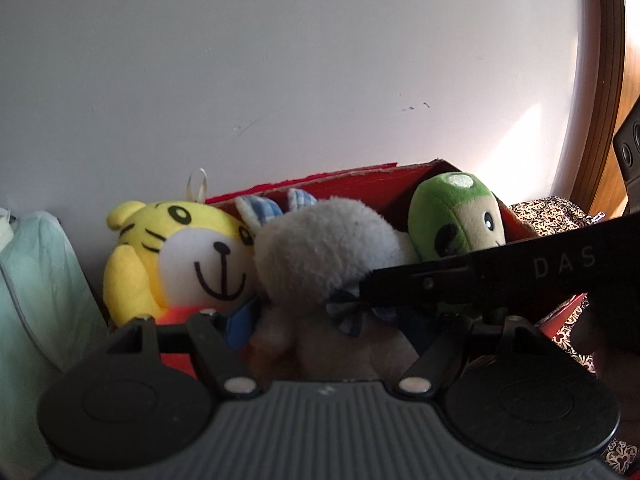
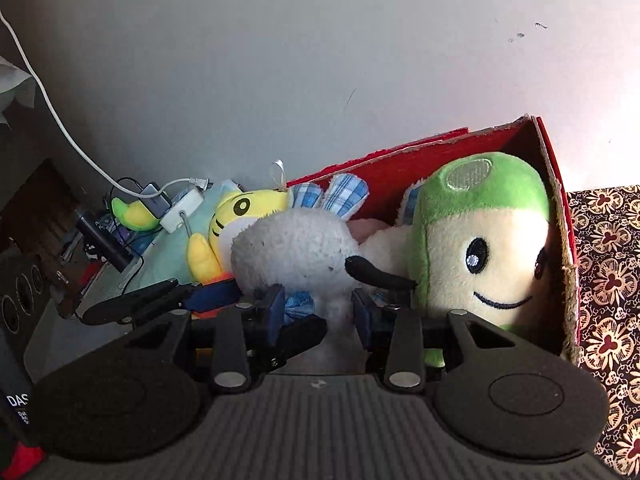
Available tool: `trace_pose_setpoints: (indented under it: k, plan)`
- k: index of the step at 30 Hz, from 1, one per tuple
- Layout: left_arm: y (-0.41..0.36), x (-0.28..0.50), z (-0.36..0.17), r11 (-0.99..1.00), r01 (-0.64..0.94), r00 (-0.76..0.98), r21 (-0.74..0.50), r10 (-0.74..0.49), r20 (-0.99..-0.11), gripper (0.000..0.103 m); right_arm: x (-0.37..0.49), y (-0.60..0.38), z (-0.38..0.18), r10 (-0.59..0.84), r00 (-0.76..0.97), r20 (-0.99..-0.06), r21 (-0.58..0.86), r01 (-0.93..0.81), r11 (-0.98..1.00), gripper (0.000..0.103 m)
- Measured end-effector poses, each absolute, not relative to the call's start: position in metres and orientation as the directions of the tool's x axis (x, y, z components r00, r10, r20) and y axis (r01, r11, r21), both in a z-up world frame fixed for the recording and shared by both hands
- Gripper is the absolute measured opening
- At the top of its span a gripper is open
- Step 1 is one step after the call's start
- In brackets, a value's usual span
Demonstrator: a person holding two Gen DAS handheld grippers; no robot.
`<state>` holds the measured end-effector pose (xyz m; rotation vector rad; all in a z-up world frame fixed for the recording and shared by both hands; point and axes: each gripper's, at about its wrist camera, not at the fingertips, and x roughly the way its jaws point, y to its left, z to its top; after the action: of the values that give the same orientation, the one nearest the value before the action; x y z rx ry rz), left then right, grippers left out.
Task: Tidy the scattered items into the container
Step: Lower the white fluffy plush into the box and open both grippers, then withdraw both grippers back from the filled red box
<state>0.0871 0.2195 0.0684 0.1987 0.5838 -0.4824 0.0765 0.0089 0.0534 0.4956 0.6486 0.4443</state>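
A red cardboard box [image 2: 440, 152] holds a yellow tiger plush [image 1: 168, 256], a white bunny plush [image 2: 296, 252] with blue checked ears, and a green-capped plush [image 2: 480, 240]. My right gripper [image 2: 320, 312] is closed around the bunny's body just below its head, blue pads on both sides. In the left wrist view the bunny [image 1: 324, 248] sits right in front of my left gripper [image 1: 320, 324], whose fingers spread wide to either side of it; the fingertips are hidden behind the plush and the right gripper's black body [image 1: 500, 272].
A white wall [image 1: 320, 60] stands behind the box. A patterned cloth [image 2: 608, 260] covers the surface to the right. Chargers, cables and a small green toy [image 2: 136, 212] lie at the left. A pale green bag [image 1: 36, 280] stands left of the tiger.
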Motion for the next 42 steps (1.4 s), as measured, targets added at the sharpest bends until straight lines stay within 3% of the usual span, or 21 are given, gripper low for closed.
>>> trace_pose_setpoints:
  k: [8,13,20,25,33,40,42]
  plan:
    - [0.223,0.066,0.076,0.893,0.449,0.768,0.027,-0.370,-0.522,0.079,0.054,-0.009,0.055,0.509,0.753,-0.417,0.588,-0.203,0.783,0.043]
    - [0.228,0.051,0.081,0.924,0.379,0.792,-0.046,-0.349,-0.501,0.079,0.025,-0.016,0.062,0.473,0.792,-0.386,0.546,-0.217,0.809,0.042]
    - [0.208,0.020,0.078,0.973,0.232,0.818,-0.007,-0.199,-0.540,0.083,-0.009,-0.030,0.058,0.428,0.822,-0.374,0.519,-0.197,0.832,0.040]
    - [0.202,-0.015,0.077,0.983,0.179,0.837,-0.042,-0.175,-0.519,0.095,-0.041,-0.037,0.050,0.407,0.853,-0.327,0.498,-0.211,0.841,0.041]
    - [0.181,-0.051,0.051,0.986,0.161,0.804,-0.033,-0.150,-0.575,0.098,-0.071,-0.034,0.002,0.230,0.835,-0.501,0.369,-0.035,0.929,0.041]
    - [0.172,-0.078,0.040,0.994,0.107,0.792,0.016,-0.075,-0.606,0.100,-0.097,-0.049,-0.019,0.157,0.810,-0.565,0.348,0.061,0.936,0.042]
    - [0.176,-0.084,0.044,0.996,0.083,0.800,0.021,-0.054,-0.598,0.101,-0.103,-0.053,-0.018,0.147,0.815,-0.561,0.349,0.072,0.934,0.049]
